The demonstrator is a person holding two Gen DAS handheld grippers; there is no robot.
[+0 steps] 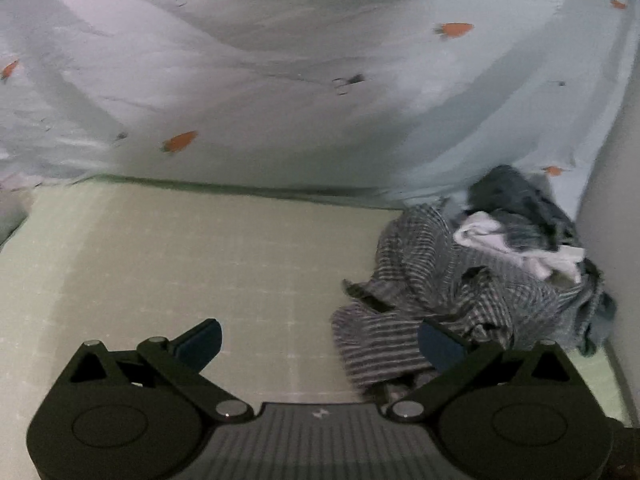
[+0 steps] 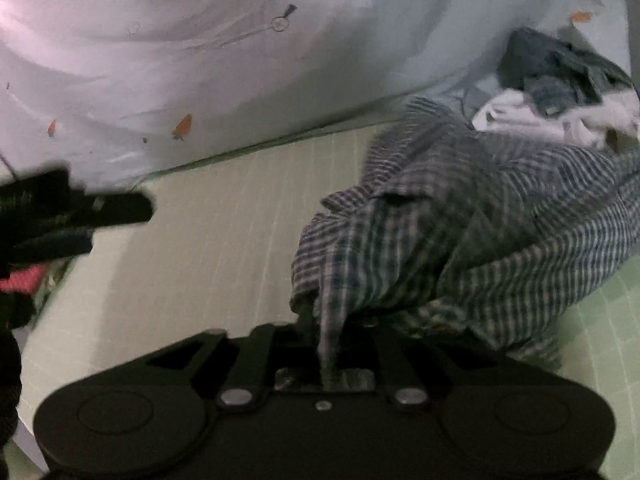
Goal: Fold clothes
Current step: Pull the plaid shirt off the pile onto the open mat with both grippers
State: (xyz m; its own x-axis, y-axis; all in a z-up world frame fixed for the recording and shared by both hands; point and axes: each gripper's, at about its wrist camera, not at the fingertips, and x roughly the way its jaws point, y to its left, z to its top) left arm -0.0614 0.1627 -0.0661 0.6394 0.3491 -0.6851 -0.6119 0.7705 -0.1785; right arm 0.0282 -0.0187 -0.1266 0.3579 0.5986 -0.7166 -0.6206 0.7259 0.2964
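A blue-and-white plaid shirt [image 1: 420,280] lies crumpled on the right of the pale green gridded mat [image 1: 180,260]. My left gripper [image 1: 320,344] is open wide over the mat, its right finger [image 1: 440,348] in front of the shirt's edge, with nothing gripped. In the right wrist view the plaid shirt [image 2: 460,208] fills the right side. A twisted strand of it runs down between the jaws of my right gripper [image 2: 330,336]. The jaws stand a little apart with dark gaps on both sides of the strand. The left gripper [image 2: 116,220] shows blurred at the left edge.
Behind the shirt a dark blue garment [image 1: 516,196] and a white one [image 1: 480,236] are heaped against a wall [image 1: 612,152]. A pale sheet with orange carrot prints [image 1: 280,80] borders the mat's far side. Something red [image 2: 20,280] lies off the mat's left edge.
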